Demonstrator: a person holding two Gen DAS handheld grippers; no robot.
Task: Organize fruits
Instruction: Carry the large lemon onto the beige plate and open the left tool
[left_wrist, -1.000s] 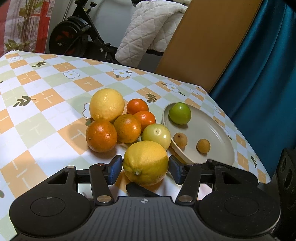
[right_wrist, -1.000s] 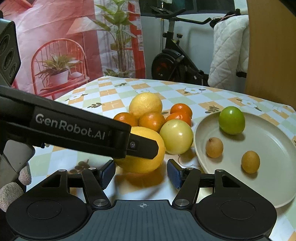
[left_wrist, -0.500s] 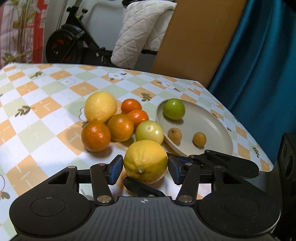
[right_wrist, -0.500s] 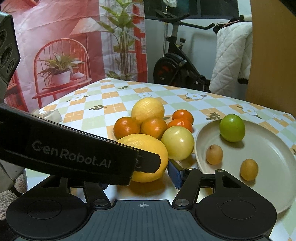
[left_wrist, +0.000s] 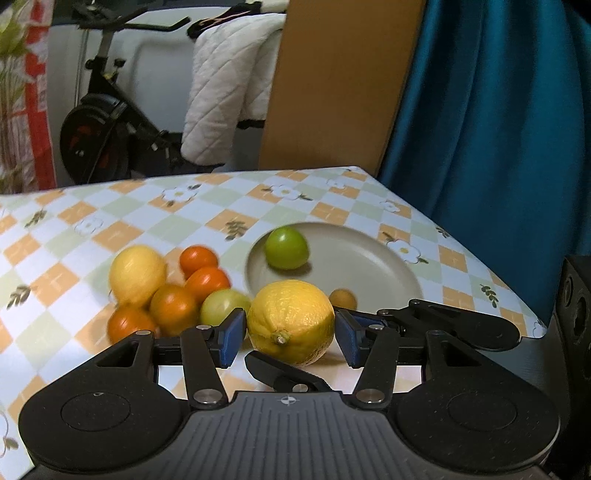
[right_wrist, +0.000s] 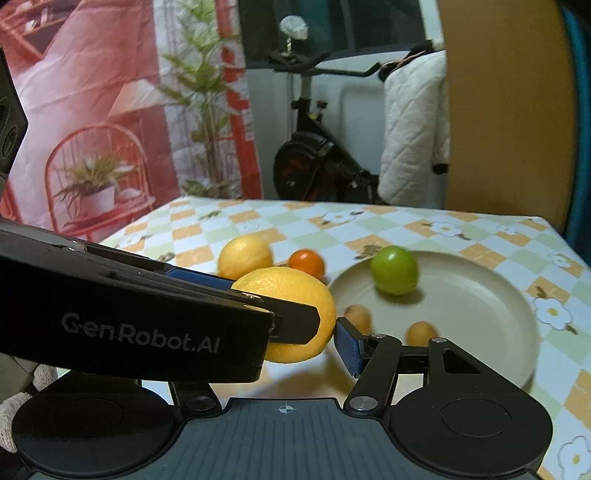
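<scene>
While left gripper (left_wrist: 290, 338) jaws clamp the lemon (left_wrist: 290, 321) | right gripper (right_wrist: 284, 339) jaws' state unclear, left one hidden.

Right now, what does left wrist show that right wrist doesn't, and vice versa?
Only left wrist: the pale green fruit and three more oranges in the pile; in the right view the left gripper's body hides that spot. It also shows both blue pads flanking the large lemon.

Only right wrist: the left gripper from the side, and a second small brown fruit on the plate.

Both: the large lemon, the second lemon, the green fruit, the plate, one small orange.
</scene>
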